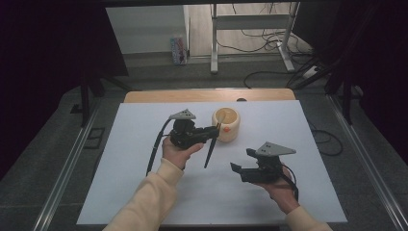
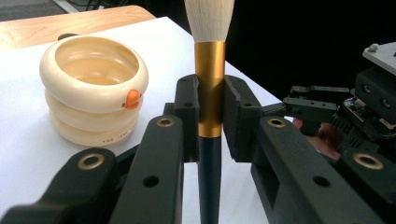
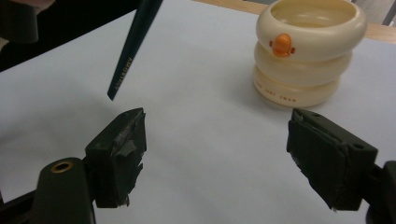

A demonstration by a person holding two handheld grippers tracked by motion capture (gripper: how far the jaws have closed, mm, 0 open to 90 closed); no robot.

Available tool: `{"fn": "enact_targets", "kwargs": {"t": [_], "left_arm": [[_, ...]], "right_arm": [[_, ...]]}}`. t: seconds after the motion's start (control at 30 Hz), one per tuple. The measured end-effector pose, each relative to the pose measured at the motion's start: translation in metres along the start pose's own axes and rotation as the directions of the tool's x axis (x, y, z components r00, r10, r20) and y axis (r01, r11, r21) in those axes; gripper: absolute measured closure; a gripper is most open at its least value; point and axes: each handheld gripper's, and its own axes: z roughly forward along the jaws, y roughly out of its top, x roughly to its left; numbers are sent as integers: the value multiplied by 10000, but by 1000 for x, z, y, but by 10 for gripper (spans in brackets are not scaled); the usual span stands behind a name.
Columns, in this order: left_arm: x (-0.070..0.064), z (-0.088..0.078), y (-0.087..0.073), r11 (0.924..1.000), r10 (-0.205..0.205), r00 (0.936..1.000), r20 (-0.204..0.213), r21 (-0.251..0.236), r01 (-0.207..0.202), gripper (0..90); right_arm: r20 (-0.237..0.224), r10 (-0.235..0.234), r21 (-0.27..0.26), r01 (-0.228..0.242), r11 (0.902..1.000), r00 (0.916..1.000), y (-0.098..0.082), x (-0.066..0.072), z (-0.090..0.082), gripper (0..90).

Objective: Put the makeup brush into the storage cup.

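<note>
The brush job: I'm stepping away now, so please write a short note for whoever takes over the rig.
Left claw: shut on the brush at its gold ferrule, bristles up, dark handle tip hanging free over the white table sheet.
Right claw: open, holding nothing, low over the sheet.
Cream ringed cup: upright beside the brush.
Done: brush picked up.
Left: probably setting it into the cup.

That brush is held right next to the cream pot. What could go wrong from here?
The left gripper pinches the brush only at its gold collar, so the long handle could swing or slip. The bristles sit close to the pot and a nudge might tip it. The right gripper, open, could bump the handle's tip.
</note>
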Motion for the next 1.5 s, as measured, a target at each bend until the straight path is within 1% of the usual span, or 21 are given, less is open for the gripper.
{"fn": "enact_targets", "kwargs": {"t": [0.13, 0.17, 0.23, 0.3, 0.37, 0.57, 0.9, 1.0, 1.23, 1.37, 1.5], "left_arm": [[0, 0, 0, 10000, -4, 10000, -5, 1, 4, 773], [0, 0, 0, 10000, -8, 10000, -7, -3, 8, 774], [0, 0, 0, 10000, -6, 10000, -8, -2, 6, 773], [0, 0, 0, 10000, 13, 10000, -7, 7, -13, 773], [0, 1, 0, 10000, 2, 10000, -1, 17, -2, 773], [-1, 1, -1, 10000, -1, 10000, 40, 14, 1, 773], [-1, 1, 0, 10000, 5, 10000, 32, 6, -5, 773], [0, 0, -1, 10000, 5, 10000, 15, 10, -5, 774], [-1, 1, -1, 10000, 24, 10000, 43, 6, -24, 774], [-1, 2, -1, 10000, 59, 10000, 62, 23, -60, 773], [-2, 1, -1, 10000, 75, 10000, 62, 8, -75, 773]], "right_arm": [[-84, -5, -73, 4, 10000, 10000, 3, 3, 5, 208], [-80, 12, -242, -14, 9997, 10000, 5, 5, 7, 213], [-152, 69, -341, -74, 9994, 9999, 7, 7, 9, 214], [-198, 93, -359, -100, 9993, 9998, 8, 7, 10, 214], [-350, 150, -423, -165, 9990, 9993, 11, 9, 14, 215], [-470, 96, -395, -114, 9992, 9988, 13, 13, 19, 218], [-545, 214, -466, -240, 9986, 9983, 16, 16, 28, 222], [-648, 276, -547, -312, 9980, 9975, 18, 18, 31, 224], [-690, 340, -675, -386, 9970, 9970, 21, 21, 37, 229], [-656, 345, -674, -390, 9970, 9972, 23, 23, 41, 230], [-619, 398, -794, -447, 9958, 9973, 24, 23, 44, 231]]}}
